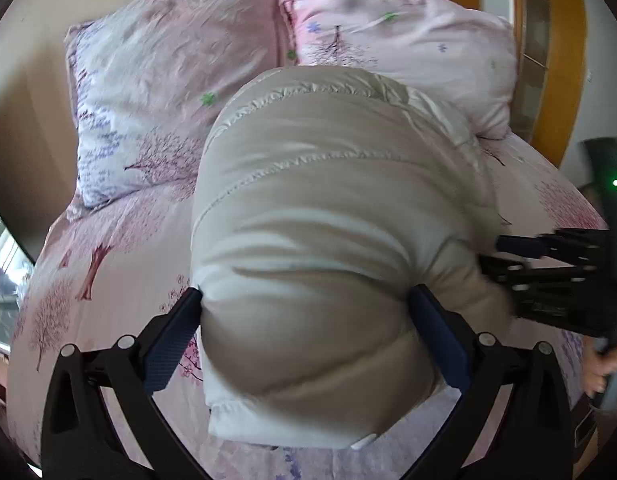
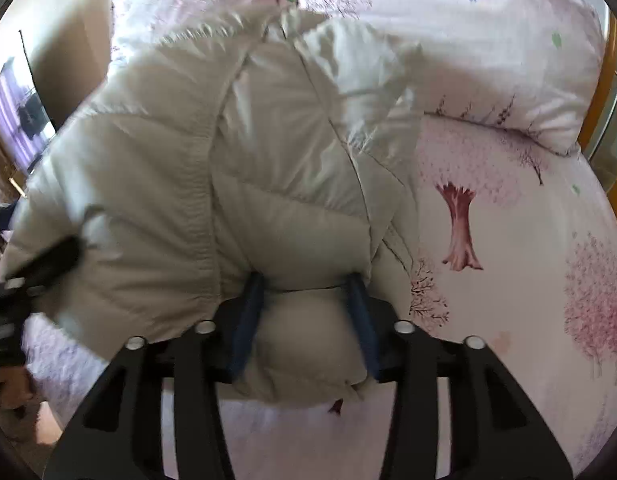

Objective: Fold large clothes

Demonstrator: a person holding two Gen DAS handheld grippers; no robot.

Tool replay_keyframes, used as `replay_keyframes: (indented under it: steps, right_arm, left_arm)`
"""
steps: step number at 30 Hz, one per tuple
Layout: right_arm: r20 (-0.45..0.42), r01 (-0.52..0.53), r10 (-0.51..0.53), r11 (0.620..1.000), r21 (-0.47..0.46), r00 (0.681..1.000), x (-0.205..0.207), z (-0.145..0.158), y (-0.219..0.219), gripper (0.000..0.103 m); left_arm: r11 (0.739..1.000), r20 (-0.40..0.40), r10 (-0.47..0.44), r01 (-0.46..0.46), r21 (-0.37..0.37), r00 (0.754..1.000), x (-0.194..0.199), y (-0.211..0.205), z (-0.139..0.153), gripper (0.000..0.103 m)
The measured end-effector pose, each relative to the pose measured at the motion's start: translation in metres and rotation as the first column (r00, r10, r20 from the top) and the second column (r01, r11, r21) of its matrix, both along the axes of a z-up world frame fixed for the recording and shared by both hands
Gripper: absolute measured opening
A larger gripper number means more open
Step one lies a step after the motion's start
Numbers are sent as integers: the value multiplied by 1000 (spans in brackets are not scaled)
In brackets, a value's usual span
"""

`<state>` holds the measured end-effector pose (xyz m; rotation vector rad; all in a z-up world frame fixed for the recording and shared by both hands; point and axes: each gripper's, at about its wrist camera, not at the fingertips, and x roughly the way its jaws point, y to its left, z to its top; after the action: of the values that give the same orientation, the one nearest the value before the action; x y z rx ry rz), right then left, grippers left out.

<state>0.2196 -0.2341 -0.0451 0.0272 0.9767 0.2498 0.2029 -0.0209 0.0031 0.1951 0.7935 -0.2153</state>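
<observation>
Closest to my left camera, the left gripper (image 1: 306, 304) stands wide with a thick fold of the beige puffer jacket (image 1: 328, 200) bulging between its 2 blue pads (image 1: 172, 340), which press into the padding on both sides. On my right camera, the right gripper (image 2: 306, 292) has another bunch of the jacket (image 2: 268, 140) between its fingers; I cannot tell if those pads bear on it. I see the jacket lying on the pink tree-print bedsheet (image 2: 508, 260), reaching up to 2 pillows (image 1: 168, 80).
</observation>
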Motion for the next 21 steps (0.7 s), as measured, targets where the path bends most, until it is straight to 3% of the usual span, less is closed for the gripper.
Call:
replay_keyframes:
  steps: [2,4,6,8,10,14,16,18,21]
  right_arm:
    - [-27,-12,12,1000,12,1000,4,13,-4,46]
    - [21,-33,32,996,77,999,6,43,-15,43]
    - [86,-38,27,991,128,996,16,71,-28,43]
    - [106,-58,40,983,174,994,42,89,-38,43]
    - [92,-77,63,984,163,994,73,96,-35,41]
    - [44,-125,121,984,123,992,128,90,-18,41]
    - [-49,-124,127,990,70,991,149,69,-11,40]
    - [-165,-134,143,989,63,976,166,39,-9,38]
    - [-234,-138,146,989,50,961,172,20,-9,38]
  left_arm:
    - [999,-16,-19,18,-49,1000,5,12,11,101]
    - [995,22,-16,18,-101,1000,17,32,32,101]
    - [994,51,-10,15,-105,999,35,45,53,101]
    - [992,49,-43,48,-118,998,72,53,69,101]
    - [989,3,-69,69,-134,998,107,54,71,101]
    - [991,-96,-83,73,-110,992,165,45,55,101]
    - [994,-155,-83,72,-80,984,189,42,39,101]
    - [991,-202,-102,82,-107,974,199,42,30,101]
    - [992,-260,-116,96,-87,959,213,32,16,101]
